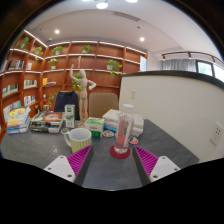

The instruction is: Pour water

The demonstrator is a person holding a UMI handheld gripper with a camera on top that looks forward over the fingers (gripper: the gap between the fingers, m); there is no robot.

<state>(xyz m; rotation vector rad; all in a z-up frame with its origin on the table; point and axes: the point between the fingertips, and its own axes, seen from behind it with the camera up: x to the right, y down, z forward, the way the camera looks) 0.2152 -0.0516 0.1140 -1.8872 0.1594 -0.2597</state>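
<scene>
A clear plastic water bottle (123, 130) with a red label stands upright on a red coaster (120, 152) on the grey table (105, 172). It sits just ahead of my gripper (113, 160), roughly in line with the gap between the fingers. The fingers are open, and their magenta pads (80, 158) show at either side with bare table between them. A pale yellow-green mug (78, 139) stands on the table to the left of the bottle, ahead of the left finger.
Boxes and small packages (95, 125) crowd the table's far side, with more clutter (45, 122) at the left. A white partition wall (185, 110) rises at the right. Wooden shelves with plants (85, 60) line the back of the room.
</scene>
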